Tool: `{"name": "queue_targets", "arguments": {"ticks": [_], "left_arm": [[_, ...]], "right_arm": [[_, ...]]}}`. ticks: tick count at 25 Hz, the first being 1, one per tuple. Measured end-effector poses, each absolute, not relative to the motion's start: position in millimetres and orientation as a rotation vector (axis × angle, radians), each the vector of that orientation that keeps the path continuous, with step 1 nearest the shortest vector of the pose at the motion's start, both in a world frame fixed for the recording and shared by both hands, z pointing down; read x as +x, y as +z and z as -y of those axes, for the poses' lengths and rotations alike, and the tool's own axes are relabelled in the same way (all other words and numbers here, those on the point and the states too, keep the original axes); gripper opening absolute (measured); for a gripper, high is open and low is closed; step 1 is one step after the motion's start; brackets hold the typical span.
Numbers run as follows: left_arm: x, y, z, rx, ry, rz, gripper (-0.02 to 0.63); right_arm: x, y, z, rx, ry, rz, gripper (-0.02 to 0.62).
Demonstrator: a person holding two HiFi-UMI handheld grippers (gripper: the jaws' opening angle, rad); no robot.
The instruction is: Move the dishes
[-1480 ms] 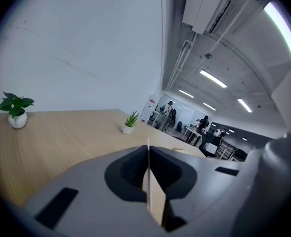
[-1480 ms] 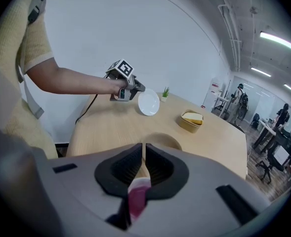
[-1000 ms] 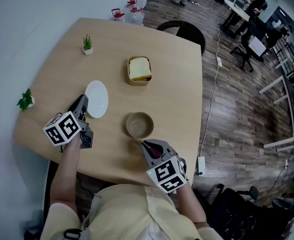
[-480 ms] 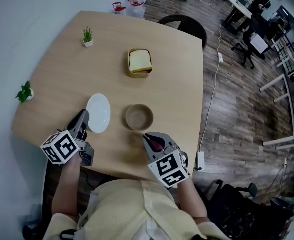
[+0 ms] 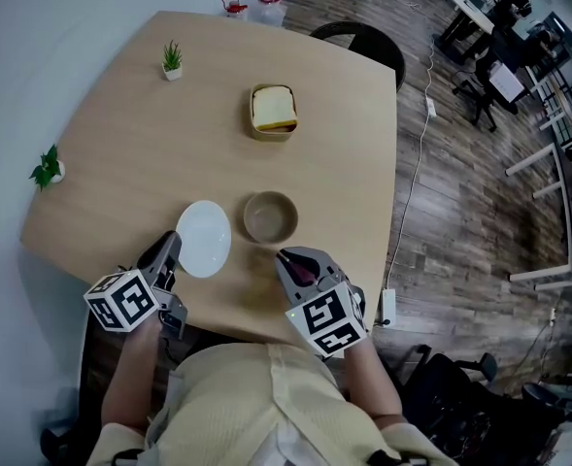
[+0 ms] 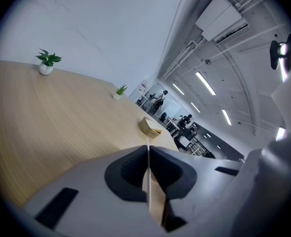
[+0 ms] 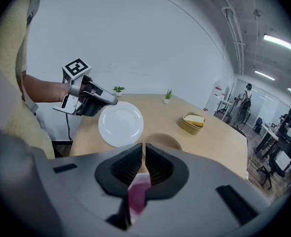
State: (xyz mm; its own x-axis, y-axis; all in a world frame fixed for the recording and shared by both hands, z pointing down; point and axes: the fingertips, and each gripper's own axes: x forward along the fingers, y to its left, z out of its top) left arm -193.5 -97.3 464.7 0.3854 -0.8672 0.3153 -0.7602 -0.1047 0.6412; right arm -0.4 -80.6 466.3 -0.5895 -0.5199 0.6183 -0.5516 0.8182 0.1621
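When setting down, white round plate (image 5: 204, 238): gotta keep level, clear of brown round bowl (image 5: 270, 216).
left gripper (image 5: 172, 246): clenched on plate rim.
right gripper (image 5: 286, 257): grasping small pink thing (image 7: 138, 196).

Plate (image 5: 204, 238) just left of bowl (image 5: 270, 216)

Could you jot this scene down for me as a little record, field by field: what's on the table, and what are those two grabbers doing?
table: wooden, beside a white wall
plate: white, left of the bowl, rim clamped in the left gripper
bowl: brown, empty, just ahead of the right gripper
right gripper: closed on a pink thing; what it is I cannot tell
container: farther back, something yellow inside
plants: two small pots near the wall side
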Motion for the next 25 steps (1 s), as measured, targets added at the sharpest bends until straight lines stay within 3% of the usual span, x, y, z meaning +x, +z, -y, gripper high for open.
{"name": "queue_targets", "arguments": {"ticks": [25], "left_arm": [[-200,554,60,1.852,0.444,1.463,0.028]], "right_arm": [[1,470,75,0.768,0.04,2.296,0.034]]}}
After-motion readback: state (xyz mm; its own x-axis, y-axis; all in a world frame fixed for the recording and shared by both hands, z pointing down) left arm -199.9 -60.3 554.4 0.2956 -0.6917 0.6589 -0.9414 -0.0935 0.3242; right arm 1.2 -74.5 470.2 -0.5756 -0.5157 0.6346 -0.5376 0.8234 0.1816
